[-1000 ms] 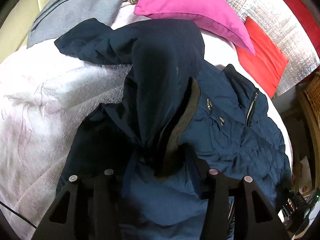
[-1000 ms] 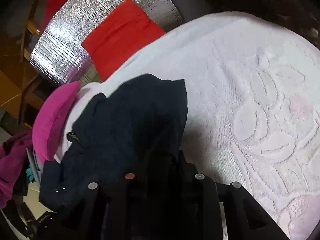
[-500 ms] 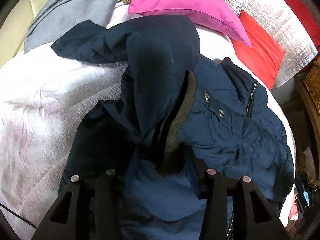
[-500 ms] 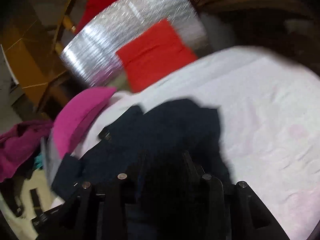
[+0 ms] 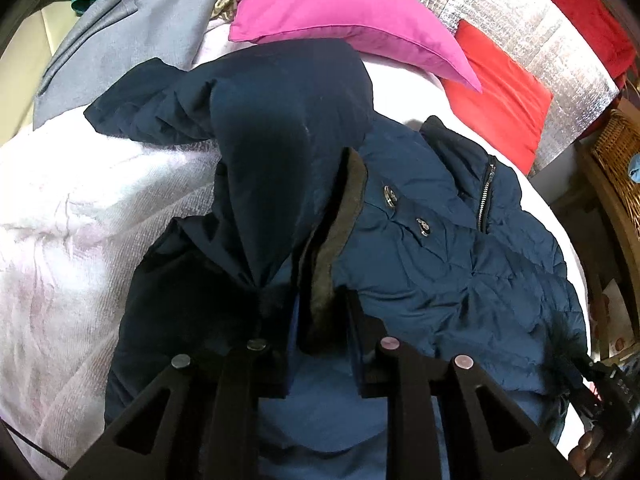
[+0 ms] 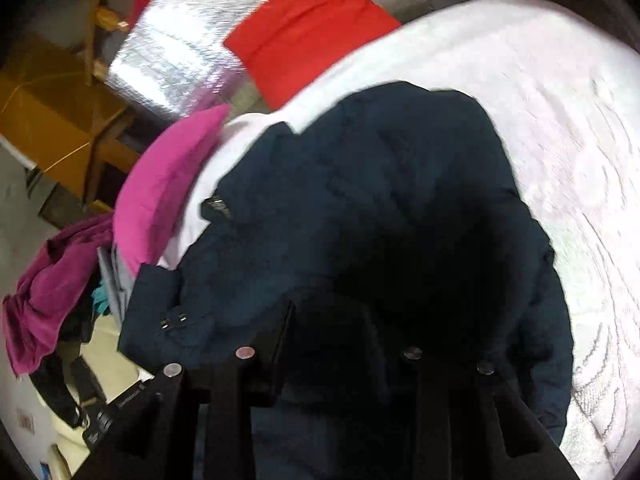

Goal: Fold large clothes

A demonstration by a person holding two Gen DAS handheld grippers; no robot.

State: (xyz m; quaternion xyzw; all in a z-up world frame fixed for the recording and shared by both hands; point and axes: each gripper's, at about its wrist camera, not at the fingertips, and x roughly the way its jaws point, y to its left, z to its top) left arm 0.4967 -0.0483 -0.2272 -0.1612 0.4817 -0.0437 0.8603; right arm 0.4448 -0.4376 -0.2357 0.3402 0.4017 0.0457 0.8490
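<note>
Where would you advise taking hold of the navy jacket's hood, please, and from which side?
I would grip the hood at its fur-trimmed edge, coming from the near side where the left gripper is. That edge stands up as a doubled ridge running toward the gripper, thin enough to fit the jaws, which are closing around it. The hood's back is broad, smooth and offers no fold to pinch.

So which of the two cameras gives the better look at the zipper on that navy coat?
The left wrist view. There the zipper runs in sharp focus down the navy coat, beside two metal snaps. The right wrist view is blurred and shows the coat as a dark mass; no zipper can be made out.
</note>
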